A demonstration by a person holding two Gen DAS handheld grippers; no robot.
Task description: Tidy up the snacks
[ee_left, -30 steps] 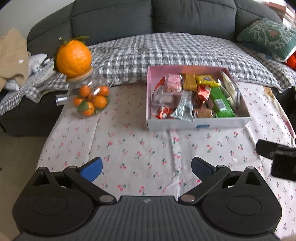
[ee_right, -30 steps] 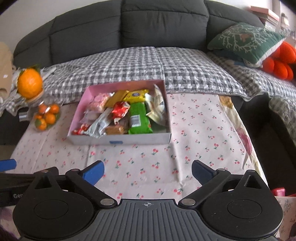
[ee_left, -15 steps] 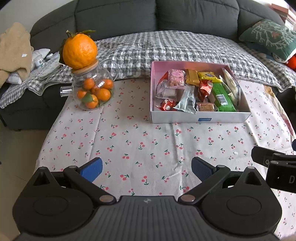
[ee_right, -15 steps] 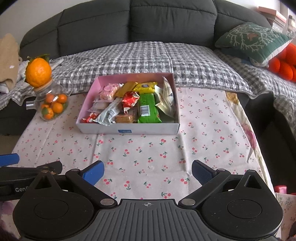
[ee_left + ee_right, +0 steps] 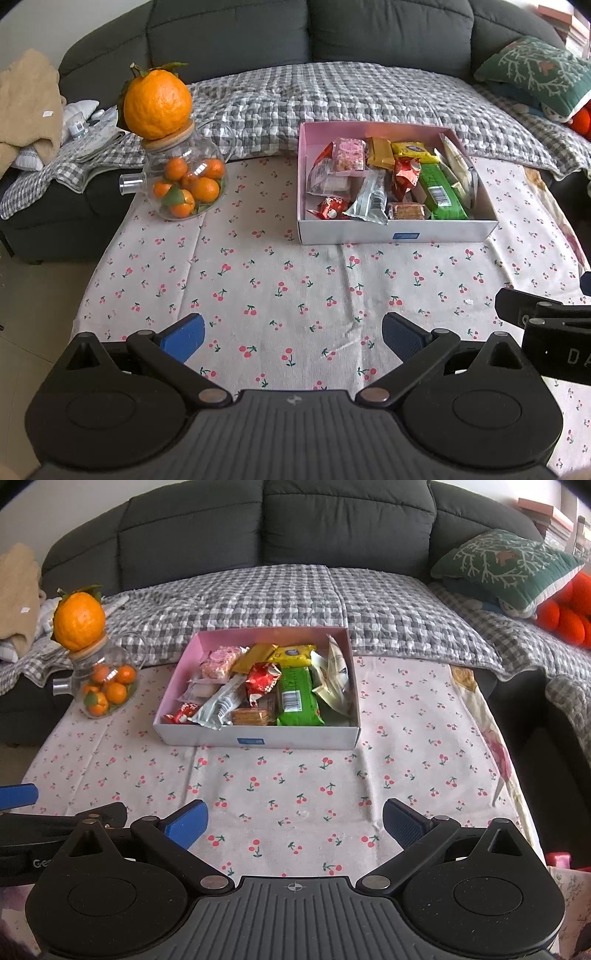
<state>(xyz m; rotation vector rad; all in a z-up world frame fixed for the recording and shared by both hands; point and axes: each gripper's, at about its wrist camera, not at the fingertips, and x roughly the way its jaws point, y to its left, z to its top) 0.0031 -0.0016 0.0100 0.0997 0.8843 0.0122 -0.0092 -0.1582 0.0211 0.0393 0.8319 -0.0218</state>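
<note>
Setting: a counter (image 5: 258,280) under a cherry-print cloth, with a dark sofa (image 5: 343,528) and a checked blanket behind it.
Snack box: a shallow box (image 5: 258,734), pink inside, sits toward the far side of the counter, well apart from both tools.
Snacks: packets lie jumbled and overlapping in the box, among them a green packet (image 5: 297,698), a silver wrapper (image 5: 219,705), a red foil packet (image 5: 263,679) and a yellow packet (image 5: 293,655).
Left hand-held gripper (image 5: 293,334): jaws spread wide, nothing between them, low over bare cloth at the near edge.
Right hand-held gripper (image 5: 295,818): also spread wide and empty, beside the left one, facing the box.
Other things: a glass jar (image 5: 184,184) of small oranges stands left of the box, with a large orange (image 5: 157,101) balanced on its lid.
Risk: I judge that a reach into the overlapped packets may catch two at once or drag a neighbour over the low wall. A sweep leftward could knock the balanced orange or the jar. Foil wrappers may slip from the pads.
Hidden or unclear: packets buried under others cannot be counted. Labels are too small to read. Where the snacks should go is not evident. The counter's near edge is covered by the tool bodies.
</note>
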